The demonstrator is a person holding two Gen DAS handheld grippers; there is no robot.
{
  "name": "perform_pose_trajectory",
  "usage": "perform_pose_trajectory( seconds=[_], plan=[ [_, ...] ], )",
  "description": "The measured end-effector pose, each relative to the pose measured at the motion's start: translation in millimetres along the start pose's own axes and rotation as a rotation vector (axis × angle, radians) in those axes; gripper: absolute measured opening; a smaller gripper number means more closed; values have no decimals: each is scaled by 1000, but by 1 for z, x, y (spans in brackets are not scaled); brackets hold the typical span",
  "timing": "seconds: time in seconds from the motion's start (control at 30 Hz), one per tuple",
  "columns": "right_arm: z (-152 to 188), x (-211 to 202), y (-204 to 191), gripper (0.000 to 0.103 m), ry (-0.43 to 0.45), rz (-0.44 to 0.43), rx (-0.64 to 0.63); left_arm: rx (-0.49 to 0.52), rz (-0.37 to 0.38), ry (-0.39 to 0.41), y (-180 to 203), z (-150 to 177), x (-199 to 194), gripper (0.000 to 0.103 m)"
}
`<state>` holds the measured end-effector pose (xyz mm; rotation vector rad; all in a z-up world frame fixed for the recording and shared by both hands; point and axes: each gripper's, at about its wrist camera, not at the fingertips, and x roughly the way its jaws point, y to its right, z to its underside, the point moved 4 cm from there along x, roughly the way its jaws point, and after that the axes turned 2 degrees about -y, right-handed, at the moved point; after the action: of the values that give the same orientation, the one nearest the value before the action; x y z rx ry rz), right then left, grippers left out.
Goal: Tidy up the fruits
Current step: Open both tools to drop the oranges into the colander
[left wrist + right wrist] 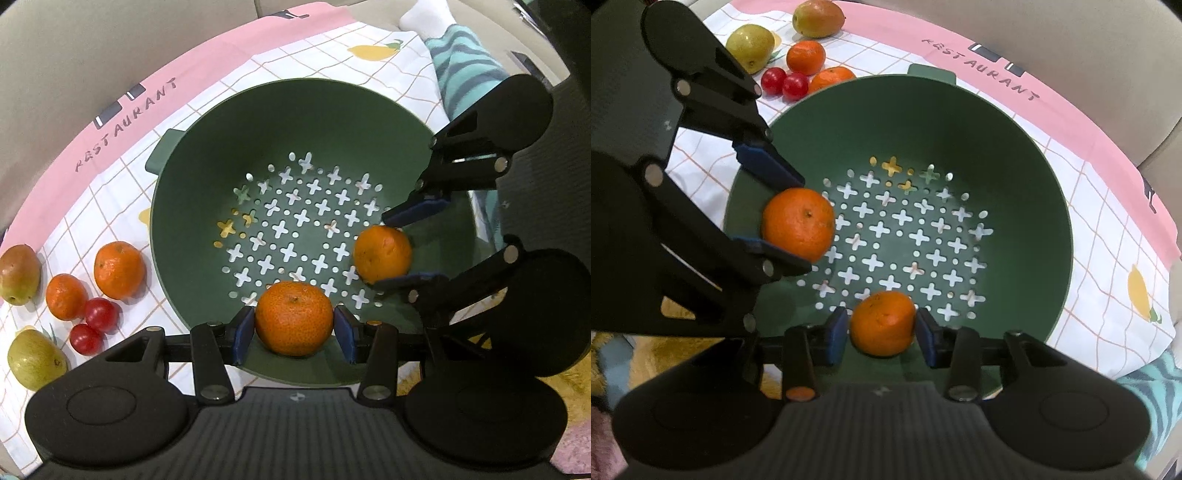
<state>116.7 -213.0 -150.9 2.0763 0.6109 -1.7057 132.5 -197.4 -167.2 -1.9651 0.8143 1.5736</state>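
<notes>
A green colander [332, 122] [1015, 155] with cross-shaped holes sits on a checked cloth. My left gripper [294, 328] is shut on a mandarin [294, 318] over the colander's near rim; it shows in the right wrist view [790, 218] with its mandarin [798, 223]. My right gripper [881, 328] is shut on another mandarin [882, 323] over the opposite rim; it shows in the left wrist view [397, 251] with its mandarin [382, 253]. The colander holds no loose fruit.
Left of the colander lie two mandarins [119, 269] [65, 296], two cherry tomatoes [100, 314] [85, 338], a yellow-green pear [35, 359] and a reddish pear [19, 274]. A striped teal cloth [465, 74] lies at the far right. The cloth's pink border [147, 103] runs along the back.
</notes>
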Motion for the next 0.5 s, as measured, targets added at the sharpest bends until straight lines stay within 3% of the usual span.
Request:
perform_pose_trajectory(
  seconds=[0.5],
  plan=[
    [0,-4,2,46,0,23,-20,22,-18,5,4,0,-4,55]
  ],
)
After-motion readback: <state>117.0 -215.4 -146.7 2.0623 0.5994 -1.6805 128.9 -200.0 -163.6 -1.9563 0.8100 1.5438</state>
